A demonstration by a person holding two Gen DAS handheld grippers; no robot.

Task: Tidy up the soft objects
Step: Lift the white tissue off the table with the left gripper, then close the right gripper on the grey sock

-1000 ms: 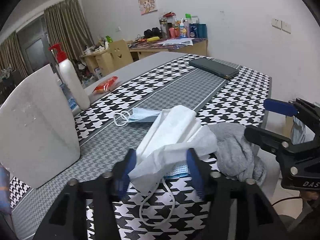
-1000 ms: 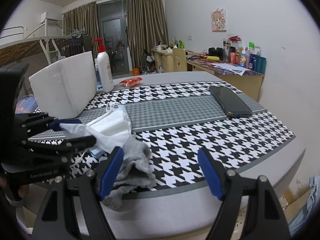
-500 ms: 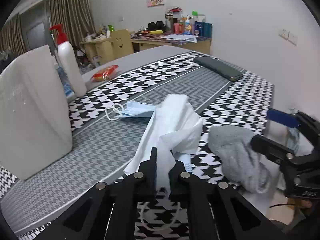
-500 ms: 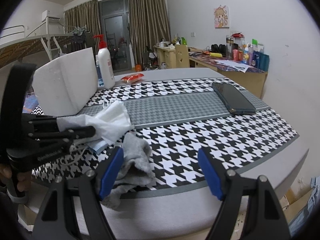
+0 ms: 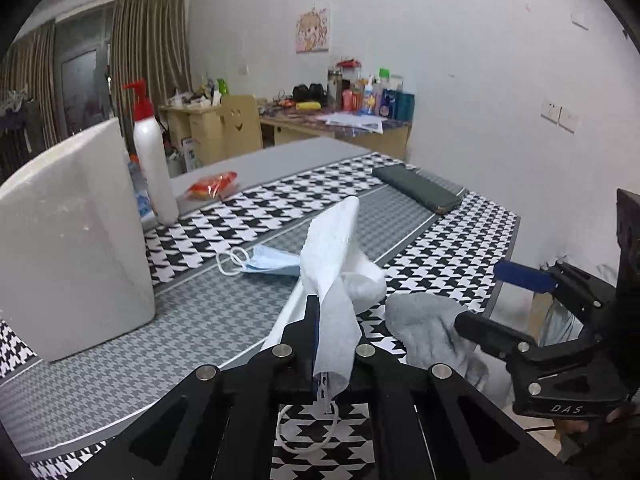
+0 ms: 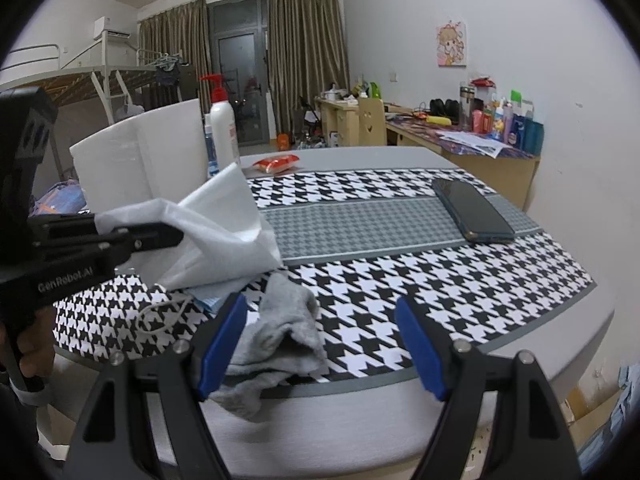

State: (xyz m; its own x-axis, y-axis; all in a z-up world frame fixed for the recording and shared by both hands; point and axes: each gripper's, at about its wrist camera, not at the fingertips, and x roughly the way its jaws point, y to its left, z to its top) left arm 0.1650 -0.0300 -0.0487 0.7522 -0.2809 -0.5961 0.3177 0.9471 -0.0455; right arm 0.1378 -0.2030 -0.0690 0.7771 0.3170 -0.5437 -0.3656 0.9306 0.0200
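Note:
My left gripper (image 5: 334, 320) is shut on a white cloth sheet (image 5: 334, 256) and holds it lifted above the table; it also shows in the right wrist view (image 6: 216, 224). A blue face mask (image 5: 272, 266) lies on the grey runner behind it. Another mask with a white ear loop (image 5: 308, 428) lies under the cloth at the near edge. A grey sock (image 6: 280, 332) lies crumpled at the table's front edge. My right gripper (image 6: 320, 344) is open and empty, its left finger (image 6: 220, 344) beside the sock.
A white foam box (image 5: 68, 232) stands at the left, a pump bottle (image 5: 150, 156) behind it. A red snack packet (image 5: 212, 186) and a dark phone (image 6: 472, 210) lie on the houndstooth table cloth (image 6: 440, 280). A cluttered desk (image 6: 460, 140) stands by the wall.
My left gripper closed on the white cloth and lifted it up off the table, uncovering the mask beneath. The right gripper stayed open near the sock.

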